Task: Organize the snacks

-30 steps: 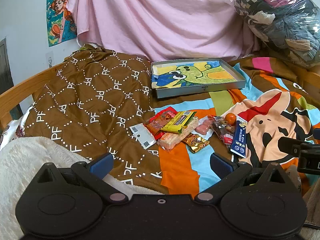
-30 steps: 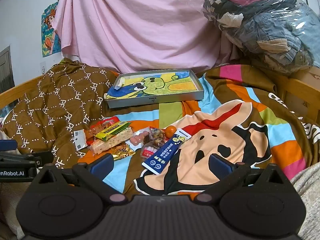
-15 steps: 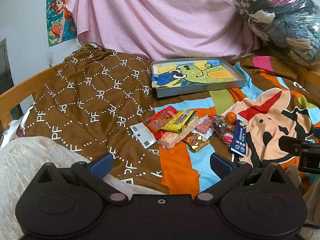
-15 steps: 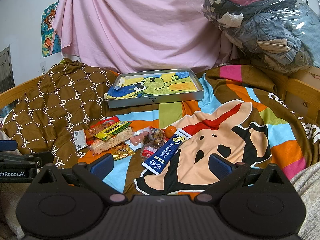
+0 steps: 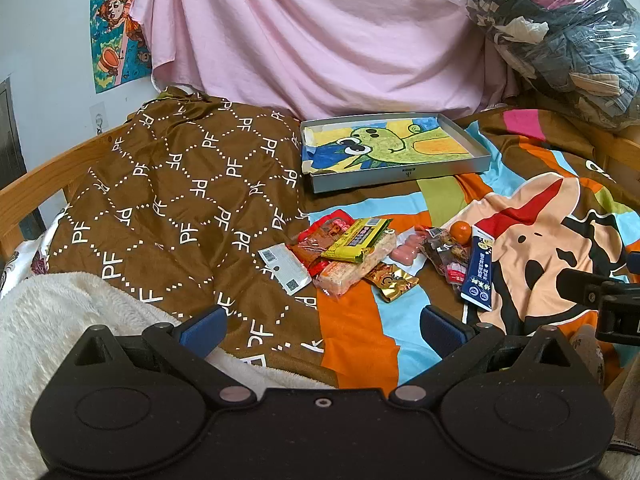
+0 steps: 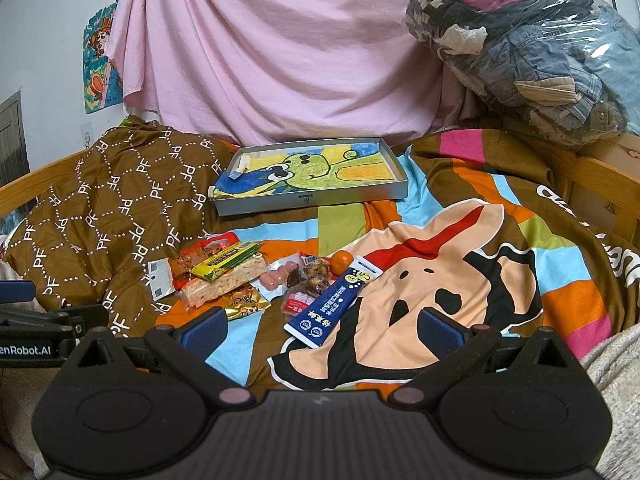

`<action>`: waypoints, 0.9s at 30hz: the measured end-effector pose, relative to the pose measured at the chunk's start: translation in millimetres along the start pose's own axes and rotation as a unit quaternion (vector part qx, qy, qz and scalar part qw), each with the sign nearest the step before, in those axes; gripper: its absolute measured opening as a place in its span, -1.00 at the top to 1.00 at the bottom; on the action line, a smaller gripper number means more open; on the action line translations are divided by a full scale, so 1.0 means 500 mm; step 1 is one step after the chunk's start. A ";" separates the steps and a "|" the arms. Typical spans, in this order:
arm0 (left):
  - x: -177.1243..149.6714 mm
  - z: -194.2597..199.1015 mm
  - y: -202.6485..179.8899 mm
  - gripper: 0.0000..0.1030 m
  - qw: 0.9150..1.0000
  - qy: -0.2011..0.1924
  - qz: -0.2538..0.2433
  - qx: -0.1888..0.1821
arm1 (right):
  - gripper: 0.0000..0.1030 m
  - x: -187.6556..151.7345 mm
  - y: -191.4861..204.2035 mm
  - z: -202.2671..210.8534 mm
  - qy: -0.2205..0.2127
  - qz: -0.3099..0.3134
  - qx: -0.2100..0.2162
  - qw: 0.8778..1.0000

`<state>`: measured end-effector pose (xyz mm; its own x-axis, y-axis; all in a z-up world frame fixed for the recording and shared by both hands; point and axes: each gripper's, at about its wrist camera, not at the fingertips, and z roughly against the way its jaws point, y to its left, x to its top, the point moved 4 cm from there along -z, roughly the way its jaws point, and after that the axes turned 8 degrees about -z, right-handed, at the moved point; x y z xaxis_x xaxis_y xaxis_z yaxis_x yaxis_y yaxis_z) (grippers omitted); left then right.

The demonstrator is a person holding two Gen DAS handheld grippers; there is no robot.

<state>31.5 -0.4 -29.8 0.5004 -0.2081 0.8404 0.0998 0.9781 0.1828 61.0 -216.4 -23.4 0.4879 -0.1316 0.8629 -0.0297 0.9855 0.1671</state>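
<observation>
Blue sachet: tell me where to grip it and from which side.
Grip the blue sachet across its narrow width near the free lower end, coming from above with the right gripper. It lies flat and slanted; its upper end sits beside the orange.

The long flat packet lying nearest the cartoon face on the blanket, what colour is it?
Dark blue with a white end, the long packet shows best in the right wrist view.
</observation>
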 end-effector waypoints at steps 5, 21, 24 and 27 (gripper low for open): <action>0.000 0.000 0.000 -0.98 1.000 0.001 0.000 0.000 | -1.00 0.000 -0.001 0.001 0.000 0.000 0.000 1.000; -0.001 -0.006 0.004 -0.98 1.000 0.002 -0.001 0.000 | -1.00 0.000 0.000 -0.001 0.001 0.000 0.000 1.000; -0.001 -0.006 0.004 -0.98 1.000 0.003 -0.001 0.000 | -1.00 0.000 0.000 -0.001 0.001 0.000 0.000 1.000; -0.001 -0.006 0.003 -0.98 1.000 0.003 -0.001 0.000 | -1.00 0.000 0.000 -0.001 0.001 0.000 0.000 1.000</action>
<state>33.9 1.5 -31.4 0.5056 -0.2101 0.8368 0.1008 0.9776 0.1845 61.7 -216.4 -23.7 0.4889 -0.1315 0.8624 -0.0291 0.9856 0.1668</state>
